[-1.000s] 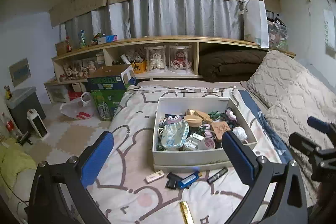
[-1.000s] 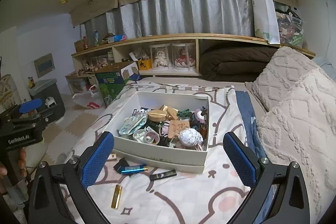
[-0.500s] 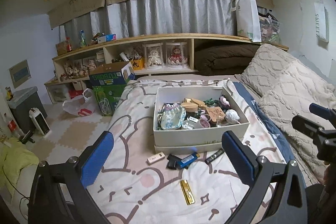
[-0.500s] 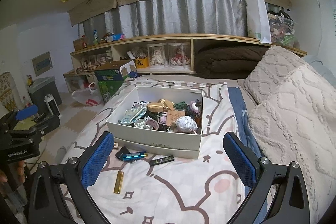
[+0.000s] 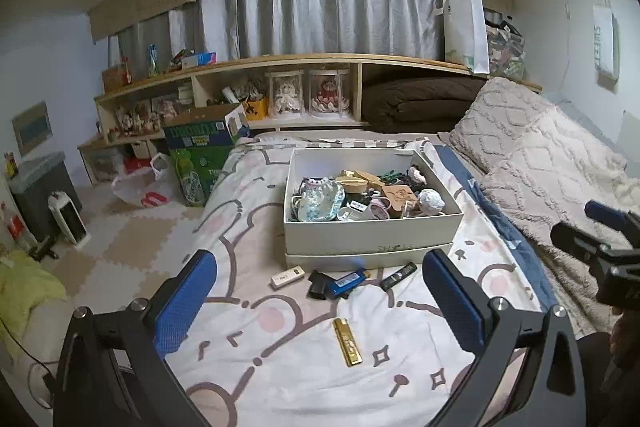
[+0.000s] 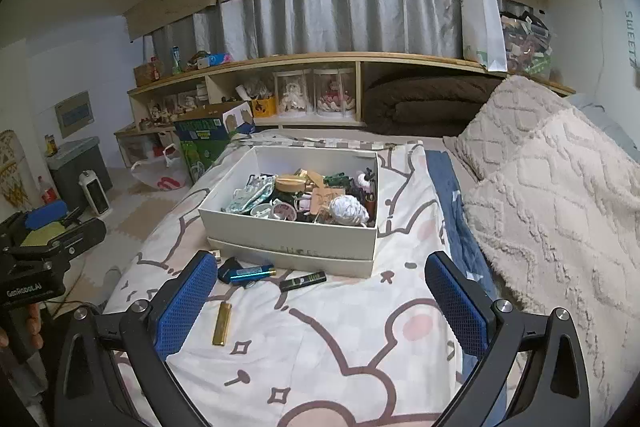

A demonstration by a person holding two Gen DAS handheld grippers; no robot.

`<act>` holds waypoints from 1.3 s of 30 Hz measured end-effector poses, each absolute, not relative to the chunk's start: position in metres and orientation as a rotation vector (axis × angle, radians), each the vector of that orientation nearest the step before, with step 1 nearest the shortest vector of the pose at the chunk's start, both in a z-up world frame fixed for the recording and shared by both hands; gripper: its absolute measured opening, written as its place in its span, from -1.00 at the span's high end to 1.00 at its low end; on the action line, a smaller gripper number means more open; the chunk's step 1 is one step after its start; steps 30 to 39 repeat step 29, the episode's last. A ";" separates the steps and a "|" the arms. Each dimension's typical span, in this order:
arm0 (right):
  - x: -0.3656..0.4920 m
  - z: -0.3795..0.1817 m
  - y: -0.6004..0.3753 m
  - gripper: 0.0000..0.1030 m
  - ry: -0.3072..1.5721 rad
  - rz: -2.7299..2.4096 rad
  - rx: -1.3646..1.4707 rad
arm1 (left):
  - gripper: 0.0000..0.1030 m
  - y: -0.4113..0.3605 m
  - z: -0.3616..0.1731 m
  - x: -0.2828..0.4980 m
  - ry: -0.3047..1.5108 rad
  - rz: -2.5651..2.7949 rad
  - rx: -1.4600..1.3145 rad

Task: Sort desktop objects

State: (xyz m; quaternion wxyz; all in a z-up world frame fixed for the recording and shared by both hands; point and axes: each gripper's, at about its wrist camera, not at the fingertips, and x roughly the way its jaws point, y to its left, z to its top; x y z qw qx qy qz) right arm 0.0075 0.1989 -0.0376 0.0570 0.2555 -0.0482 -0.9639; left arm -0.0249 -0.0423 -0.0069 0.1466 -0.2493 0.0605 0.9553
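Where the left view shows a white lighter, right hides it (mostly); both jaws wide

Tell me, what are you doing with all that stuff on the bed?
A person holds two grippers over the bed, sorting small things. Both the left gripper and the right gripper are open and hold nothing. The white box is full of trinkets. In front of it lie a gold lighter, a blue lighter, a black stick and a small white piece, none picked up yet.
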 end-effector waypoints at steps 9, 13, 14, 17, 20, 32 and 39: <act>0.010 -0.037 0.193 -1.00 -0.129 -2.915 0.772 | -1.00 -0.048 -0.014 -0.026 0.146 2.754 -0.757; 0.010 -0.038 0.189 -1.00 -0.115 -2.907 0.772 | -1.00 -0.049 -0.014 -0.026 0.144 2.754 -0.755; 0.011 -0.038 0.188 -1.00 -0.111 -2.906 0.774 | -1.00 -0.049 -0.014 -0.026 0.145 2.754 -0.756; 0.011 -0.039 0.187 -1.00 -0.108 -2.901 0.777 | -1.00 -0.051 -0.014 -0.028 0.138 2.758 -0.760; 0.011 -0.038 0.188 -1.00 -0.120 -2.897 0.779 | -1.00 -0.051 -0.015 -0.029 0.139 2.769 -0.765; 0.012 -0.039 0.188 -1.00 -0.129 -2.894 0.787 | -1.00 -0.053 -0.015 -0.027 0.097 2.760 -0.761; 0.012 -0.039 0.188 -1.00 -0.129 -2.894 0.787 | -1.00 -0.053 -0.015 -0.027 0.097 2.760 -0.761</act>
